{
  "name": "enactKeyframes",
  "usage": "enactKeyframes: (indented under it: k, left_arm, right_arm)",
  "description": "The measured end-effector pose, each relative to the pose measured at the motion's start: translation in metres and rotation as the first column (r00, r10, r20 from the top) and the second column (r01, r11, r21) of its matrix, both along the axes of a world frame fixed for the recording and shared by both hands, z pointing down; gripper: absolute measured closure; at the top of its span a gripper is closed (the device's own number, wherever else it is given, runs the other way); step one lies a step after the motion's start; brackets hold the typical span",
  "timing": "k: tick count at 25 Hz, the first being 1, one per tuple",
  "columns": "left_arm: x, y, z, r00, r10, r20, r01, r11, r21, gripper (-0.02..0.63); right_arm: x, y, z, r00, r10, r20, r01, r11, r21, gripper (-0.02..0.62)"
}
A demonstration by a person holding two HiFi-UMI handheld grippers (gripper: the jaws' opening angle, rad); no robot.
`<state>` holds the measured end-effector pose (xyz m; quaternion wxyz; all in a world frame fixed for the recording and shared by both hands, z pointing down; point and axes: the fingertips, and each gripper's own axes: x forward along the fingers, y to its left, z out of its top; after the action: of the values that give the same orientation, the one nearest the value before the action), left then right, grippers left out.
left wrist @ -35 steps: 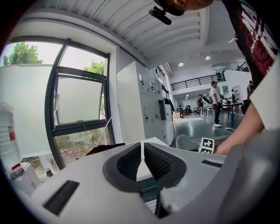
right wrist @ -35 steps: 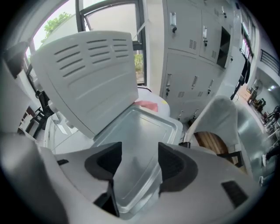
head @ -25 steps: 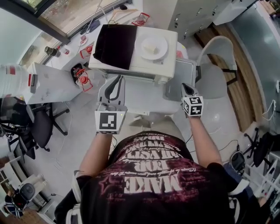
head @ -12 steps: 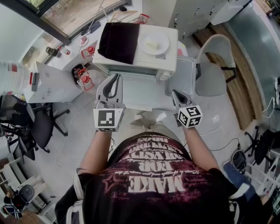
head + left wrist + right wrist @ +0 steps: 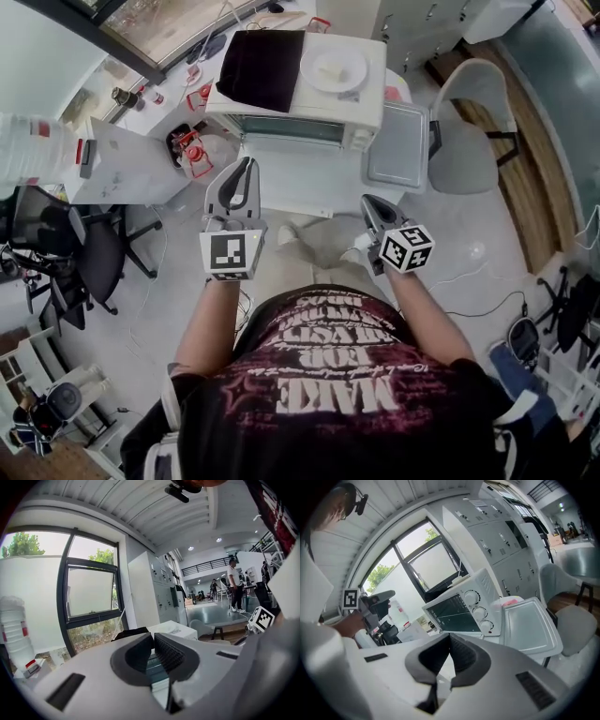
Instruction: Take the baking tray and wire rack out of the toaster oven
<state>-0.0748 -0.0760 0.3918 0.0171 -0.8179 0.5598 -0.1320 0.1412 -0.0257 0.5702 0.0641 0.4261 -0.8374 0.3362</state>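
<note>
Head view: a person stands at a white table with a gripper in each hand. Both are held over the near edge, apart from the oven.
Toaster oven: on the far part of the table, door closed, glass front toward the person. The right gripper view shows three knobs down its right side.
Oven top: a black cloth lies on the left part and a white plate on the right part.
Baking tray: out of the oven, lying flat and bare, hollow side up, just beside the oven's right side.
Wire rack: faint thin lines show behind the door glass in the right gripper view. Cannot tell whether they are the rack.
Left gripper: jaws clenched tip to tip with nothing between them. It points toward the left part of the oven front.
Right gripper: jaws clenched with nothing held. Its view takes in the oven front and the tray, and touches neither.
Chair: pale seat, just right of the tray.
Water bottle: large, clear, well off to the left.
</note>
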Motion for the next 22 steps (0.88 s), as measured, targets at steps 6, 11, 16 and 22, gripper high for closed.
enactKeyframes:
  k: [6, 11, 16, 22]
  left_arm:
    - [-0.023, -0.032, 0.001, 0.998, 0.063, -0.006, -0.063, 0.998, 0.004, 0.581]
    - [-0.044, -0.070, 0.001, 0.987, 0.163, 0.008, -0.163, 0.987, 0.012, 0.581]
    - [-0.071, -0.103, 0.003, 0.978, 0.210, -0.023, -0.209, 0.978, 0.010, 0.581]
    - [-0.103, -0.126, 0.012, 0.975, 0.218, -0.040, -0.218, 0.976, -0.008, 0.581]
  right_arm:
    - [-0.031, -0.015, 0.008, 0.990, 0.098, 0.101, -0.092, 0.994, -0.059, 0.592]
    - [-0.082, -0.049, 0.012, 0.972, 0.173, 0.161, -0.161, 0.983, -0.086, 0.592]
    - [-0.123, -0.084, 0.021, 0.946, 0.240, 0.217, -0.215, 0.968, -0.133, 0.592]
    - [-0.145, -0.144, 0.048, 0.894, 0.347, 0.285, -0.292, 0.931, -0.217, 0.591]
